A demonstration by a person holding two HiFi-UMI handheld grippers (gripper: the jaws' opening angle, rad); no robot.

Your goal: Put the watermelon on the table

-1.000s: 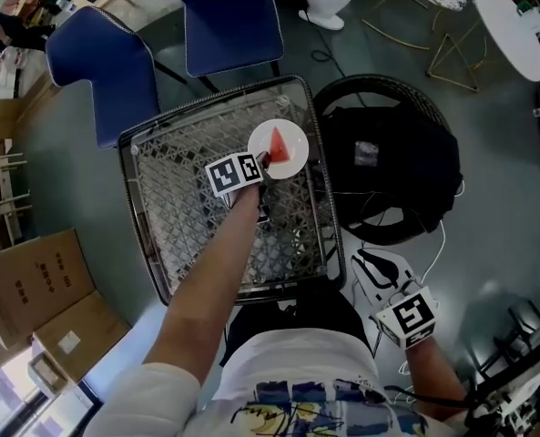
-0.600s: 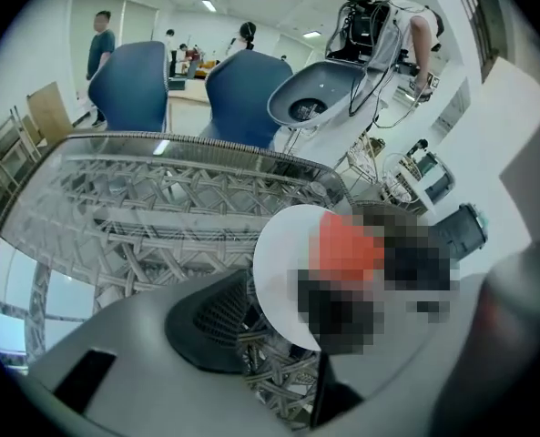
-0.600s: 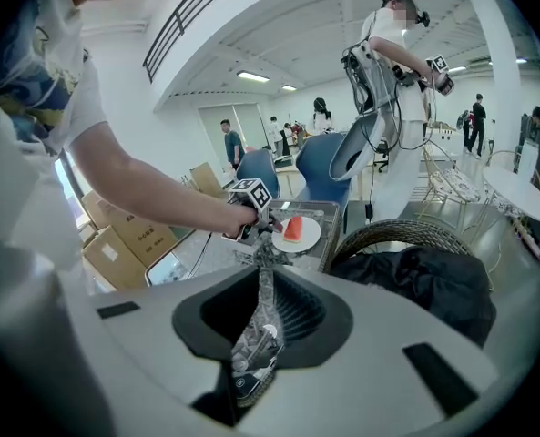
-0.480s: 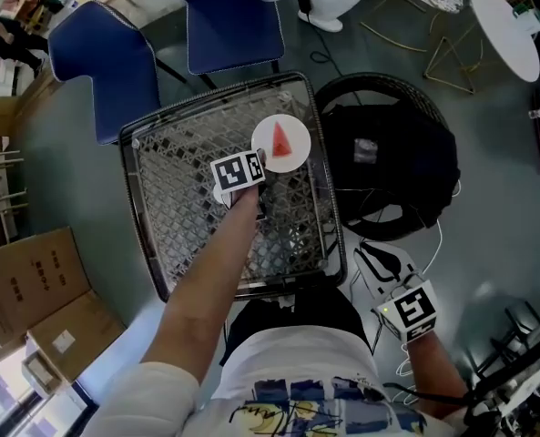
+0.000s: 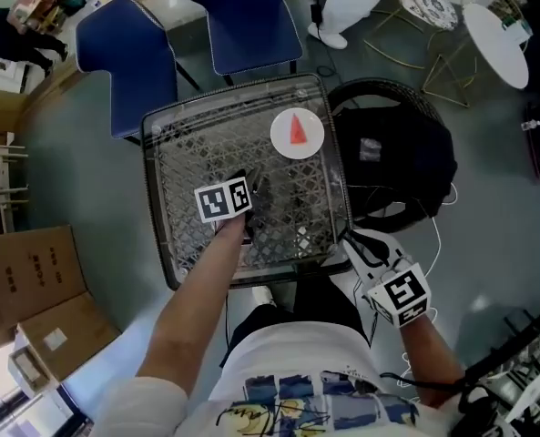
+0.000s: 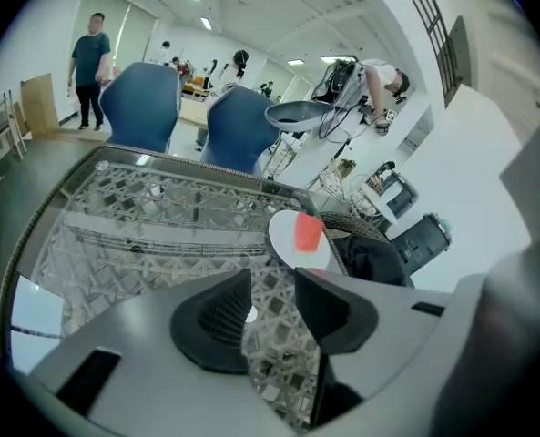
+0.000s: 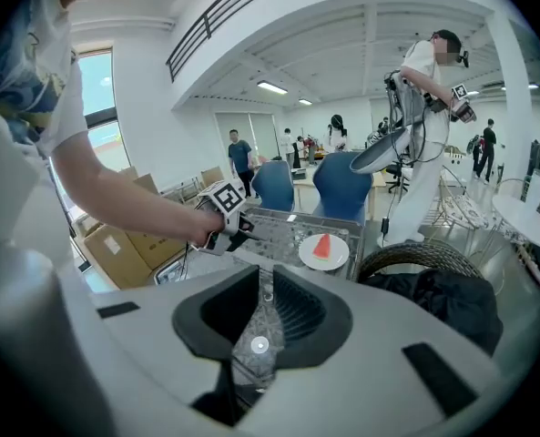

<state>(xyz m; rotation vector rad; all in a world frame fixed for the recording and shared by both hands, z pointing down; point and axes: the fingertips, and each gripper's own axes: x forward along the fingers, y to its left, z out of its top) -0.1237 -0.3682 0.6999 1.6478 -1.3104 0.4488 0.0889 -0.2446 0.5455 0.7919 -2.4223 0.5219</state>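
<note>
A red watermelon slice [image 5: 298, 129] lies on a small white plate [image 5: 283, 144] at the far right corner of the lattice-topped glass table [image 5: 188, 153]. My left gripper [image 5: 254, 198] hovers over the table's middle, well back from the plate, open with nothing between its jaws. In the left gripper view the watermelon slice [image 6: 308, 233] shows beyond the left gripper [image 6: 274, 303]. My right gripper [image 5: 361, 248] hangs by the table's near right corner. In its own view the right gripper [image 7: 265, 289] is shut and empty, facing the plate [image 7: 308, 255] and the watermelon slice [image 7: 322, 245].
Two blue chairs [image 5: 128, 57] [image 5: 251, 16] stand behind the table. A dark round wicker seat holding a black bag [image 5: 397, 162] sits just right of it. Cardboard boxes [image 5: 28, 271] lie at the left, and a white round table [image 5: 497, 30] at the far right. People stand in the background.
My left gripper has let go of the plate and drawn back toward me; the plate with the watermelon stays on the table. My right gripper has come up toward the table's near right corner.
</note>
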